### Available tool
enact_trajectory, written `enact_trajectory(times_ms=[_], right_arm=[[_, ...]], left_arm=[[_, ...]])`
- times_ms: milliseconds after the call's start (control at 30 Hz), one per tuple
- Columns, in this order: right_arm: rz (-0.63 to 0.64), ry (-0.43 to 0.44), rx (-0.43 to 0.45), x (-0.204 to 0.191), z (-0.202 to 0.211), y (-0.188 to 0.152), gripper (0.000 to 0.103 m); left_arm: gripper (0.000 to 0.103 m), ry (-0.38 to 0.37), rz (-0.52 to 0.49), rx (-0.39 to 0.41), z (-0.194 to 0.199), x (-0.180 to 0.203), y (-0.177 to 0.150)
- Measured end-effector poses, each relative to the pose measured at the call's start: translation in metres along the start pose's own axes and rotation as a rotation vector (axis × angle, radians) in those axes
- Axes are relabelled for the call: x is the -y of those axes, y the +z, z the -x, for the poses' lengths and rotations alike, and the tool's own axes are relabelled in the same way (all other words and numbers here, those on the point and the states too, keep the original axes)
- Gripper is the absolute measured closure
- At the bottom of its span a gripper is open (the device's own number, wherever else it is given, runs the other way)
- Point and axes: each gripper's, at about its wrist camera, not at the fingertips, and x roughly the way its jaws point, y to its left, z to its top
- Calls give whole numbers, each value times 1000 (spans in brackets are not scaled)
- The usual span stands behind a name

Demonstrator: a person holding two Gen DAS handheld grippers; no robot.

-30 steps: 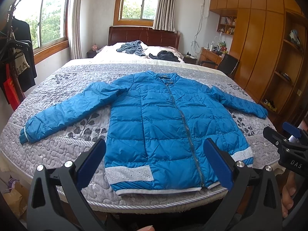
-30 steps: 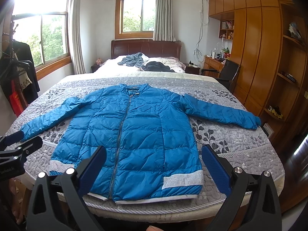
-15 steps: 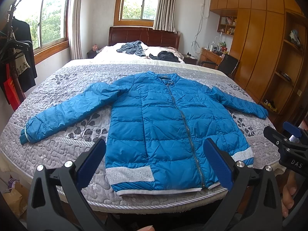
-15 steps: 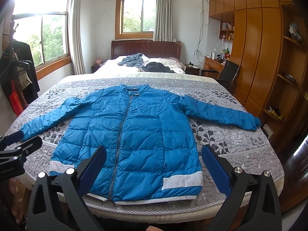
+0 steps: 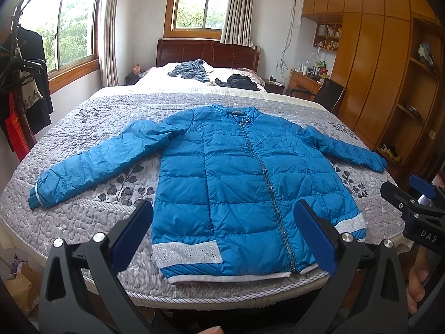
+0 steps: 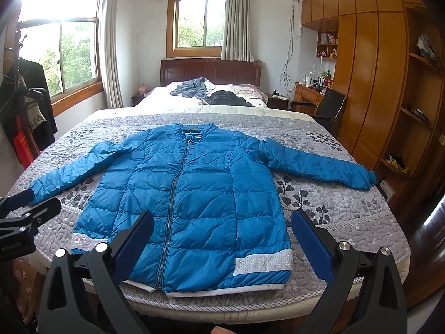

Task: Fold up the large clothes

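A blue quilted jacket (image 5: 239, 183) (image 6: 192, 194) lies flat and zipped on the grey bedspread (image 5: 91, 217) (image 6: 342, 217), both sleeves spread out sideways, hem toward me. My left gripper (image 5: 222, 233) hovers open above the hem at the foot of the bed, nothing between its blue pads. My right gripper (image 6: 222, 236) is likewise open over the hem, a little to the right. Each gripper shows at the edge of the other's view: the right one (image 5: 417, 203) and the left one (image 6: 25, 208).
Two crumpled garments, one grey-blue (image 5: 192, 69) and one dark (image 5: 239, 80), lie near the headboard. A wooden wardrobe (image 6: 370, 83), desk and black chair (image 6: 331, 108) stand at the right. Hanging clothes (image 5: 25, 89) are at the left. A paper bag (image 5: 19, 286) sits on the floor.
Both views have shifted only slightly; the jacket sits a touch lower and closer in frame. The jacket and both grippers' jaws are unchanged.
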Motion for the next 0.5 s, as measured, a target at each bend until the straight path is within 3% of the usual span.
enact_trajectory(times_ms=[500], right_arm=[[-5,-5,-4,0,0,3,4]], left_arm=[[3,3,2,0,1,0,1]])
